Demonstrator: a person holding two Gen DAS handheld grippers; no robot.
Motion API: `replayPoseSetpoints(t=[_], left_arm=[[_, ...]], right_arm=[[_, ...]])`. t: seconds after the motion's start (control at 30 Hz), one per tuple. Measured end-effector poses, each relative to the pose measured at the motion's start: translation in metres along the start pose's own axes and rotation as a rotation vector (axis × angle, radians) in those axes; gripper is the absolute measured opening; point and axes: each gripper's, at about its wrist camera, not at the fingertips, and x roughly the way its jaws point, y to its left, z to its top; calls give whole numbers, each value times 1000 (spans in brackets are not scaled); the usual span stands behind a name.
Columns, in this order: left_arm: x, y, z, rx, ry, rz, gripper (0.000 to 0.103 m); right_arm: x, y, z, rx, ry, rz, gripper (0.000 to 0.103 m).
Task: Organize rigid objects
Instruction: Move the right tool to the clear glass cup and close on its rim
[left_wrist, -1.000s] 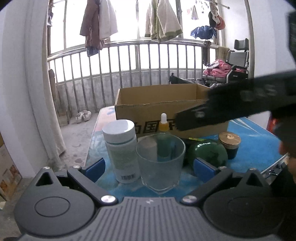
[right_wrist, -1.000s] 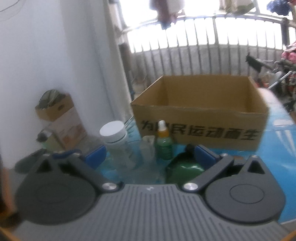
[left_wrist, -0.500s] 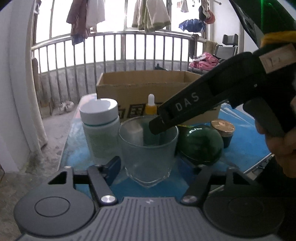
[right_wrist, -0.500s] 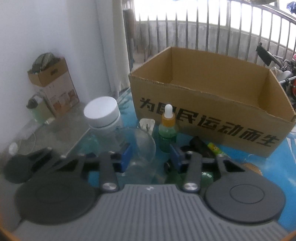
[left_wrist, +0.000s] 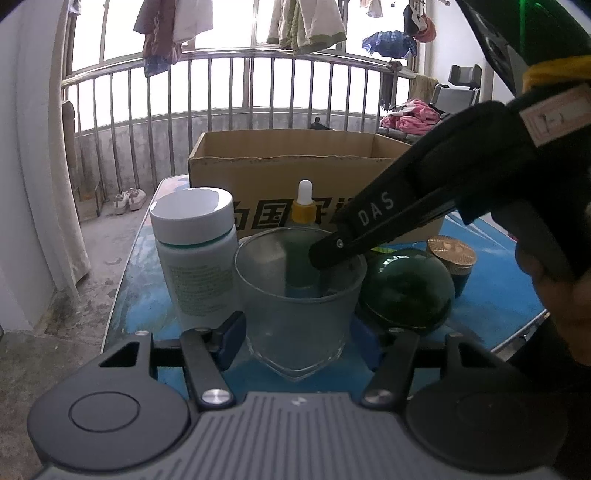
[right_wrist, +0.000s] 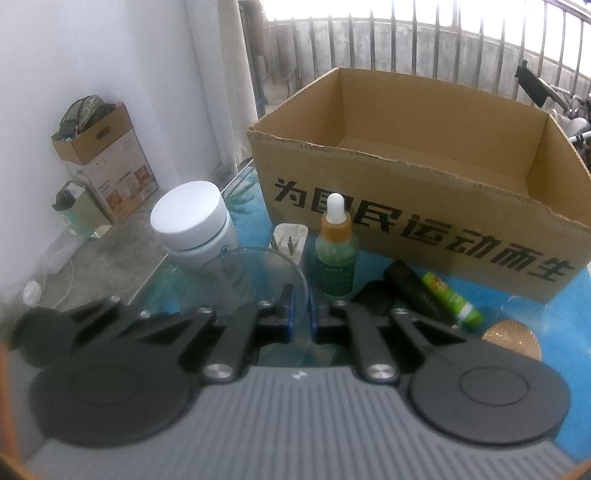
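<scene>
Glass tumbler (left_wrist: 295, 306) sits at the near edge of the blue surface (left_wrist: 491, 295), dead centre at 6 o'clock of the left wrist view, with the white-capped jar (left_wrist: 195, 254) touching or just beside it at 9 o'clock and the dark green globe (left_wrist: 406, 291) at 3 o'clock; the right claw (right_wrist: 300, 314) has its fingers drawn nearly together over the tumbler's rim, one finger inside the wall and one outside, so it appears to pinch the glass wall itself; the left claw (left_wrist: 295, 332) stands wide, its blue pads flanking the tumbler's base, and whether they touch the glass I cannot tell. My judgement is that the step in hand is lifting the tumbler toward the cardboard box (right_wrist: 424, 192) at 12 o'clock; a rim pinch on smooth glass calls for a firm, even squeeze, a straight vertical lift to clear the jar and the dropper bottle (right_wrist: 336, 251) behind it, and no twist, since the glass could pivot or slip between the pads; the left claw should back off before the lift, lest it knock the base. Counted: one tumbler; one white-capped jar; one dropper bottle; one green globe; one copper-lidded pot (left_wrist: 452, 258); one white plug (right_wrist: 290, 238); one black tube (right_wrist: 417, 291); one green stick (right_wrist: 452, 304); one box, with nothing visible inside from here.
</scene>
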Motion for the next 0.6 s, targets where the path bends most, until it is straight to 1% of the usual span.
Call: replayPoseSetpoints(t=[0.13, 0.27, 0.37, 0.6], left_arm=[[-6, 0, 1, 2, -2, 0, 59], [-11, 2, 3, -11, -3, -4, 59], [-13, 2, 2, -11, -1, -1, 59], [-23, 5, -1, -29, 27, -4, 59]], right_arm=[[-1, 0, 0, 12, 11, 9, 7], [-4, -1, -2, 29, 25, 26, 8], [-5, 3, -4, 18, 32, 32, 8], [-10, 6, -7, 48, 54, 63, 8]])
